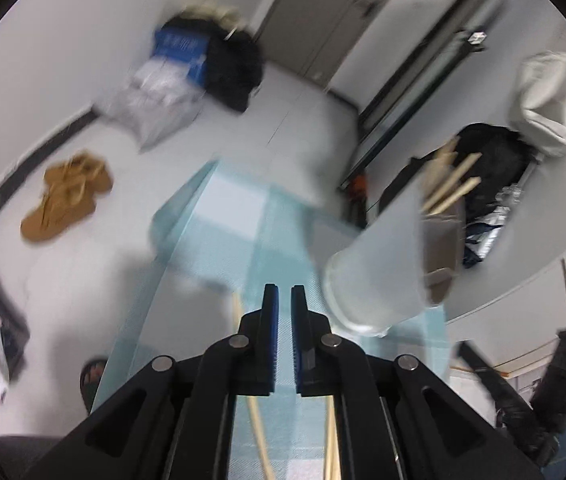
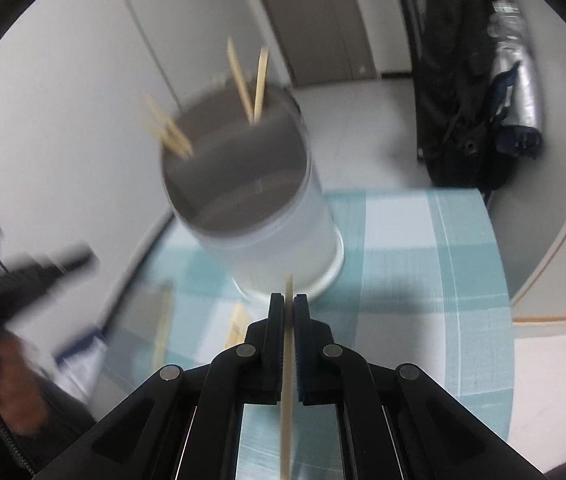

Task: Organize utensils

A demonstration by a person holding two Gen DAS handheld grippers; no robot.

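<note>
Two tools over the checked desk: right tool clamped one chopstick near the grey utensil holder containing chopsticks; left tool stood narrowly parted, empty.

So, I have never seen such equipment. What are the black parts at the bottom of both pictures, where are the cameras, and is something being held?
No robot here: a person holds a two-finger gripper in each hand, and a fisheye camera on each looks along its fingers. The right gripper is shut on one wooden chopstick. The left gripper stands slightly apart with nothing between its fingers. On the blue checked tablecloth stands a white cylindrical holder with chopsticks already inside; a few loose chopsticks lie beside it. The pictures are blurred.
</note>
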